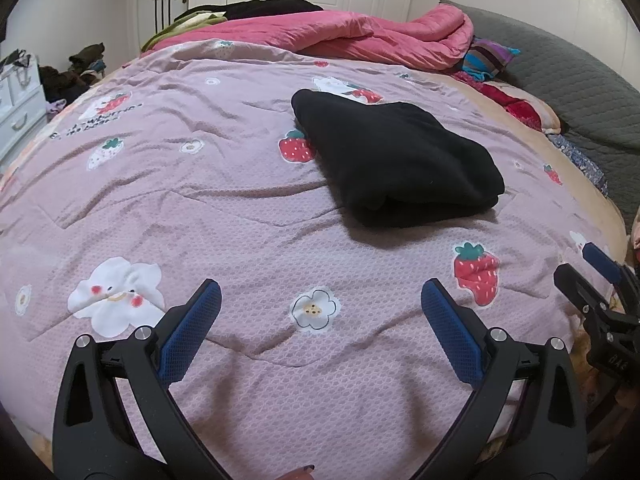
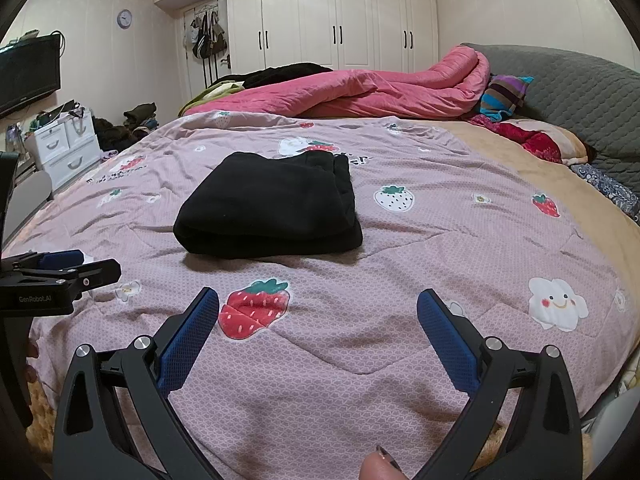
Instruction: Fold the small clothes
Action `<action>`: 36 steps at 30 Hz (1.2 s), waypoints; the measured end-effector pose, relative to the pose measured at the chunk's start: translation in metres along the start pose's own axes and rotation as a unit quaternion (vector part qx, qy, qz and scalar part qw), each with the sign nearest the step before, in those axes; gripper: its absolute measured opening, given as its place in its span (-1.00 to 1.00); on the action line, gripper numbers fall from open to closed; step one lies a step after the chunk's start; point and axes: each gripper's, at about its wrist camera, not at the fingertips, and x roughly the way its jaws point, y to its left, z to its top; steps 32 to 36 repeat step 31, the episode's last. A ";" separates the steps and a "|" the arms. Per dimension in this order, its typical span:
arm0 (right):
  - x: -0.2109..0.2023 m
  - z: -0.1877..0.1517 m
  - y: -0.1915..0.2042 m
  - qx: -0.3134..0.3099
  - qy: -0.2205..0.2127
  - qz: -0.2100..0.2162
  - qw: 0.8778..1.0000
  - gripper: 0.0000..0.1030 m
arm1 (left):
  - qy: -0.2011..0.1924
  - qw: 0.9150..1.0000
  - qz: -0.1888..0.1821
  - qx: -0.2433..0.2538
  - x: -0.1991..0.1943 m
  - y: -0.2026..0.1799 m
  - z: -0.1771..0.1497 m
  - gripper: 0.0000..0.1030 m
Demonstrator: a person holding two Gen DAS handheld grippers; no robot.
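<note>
Currently both grippers spread wide, holding nothing: left gripper (image 1: pixel 320 300) and right gripper (image 2: pixel 318 300) hover over the quilt (image 2: pixel 400 352) edge, nearer than the garment (image 2: pixel 272 204). Nothing lies between. Garment: black, folded flat mid-quilt, long axis running away toward the pink duvet (image 2: pixel 360 88). Wardrobe (image 2: pixel 336 20) behind that.

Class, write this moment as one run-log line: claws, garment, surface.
left claw open, empty | right claw open, empty | black garment folded, untouched | lying on pink strawberry quilt
</note>
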 end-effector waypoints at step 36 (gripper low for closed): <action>-0.109 -0.046 -0.229 0.235 0.027 -0.374 0.897 0.92 | 0.033 0.970 0.154 -0.184 0.000 0.225 0.003 0.82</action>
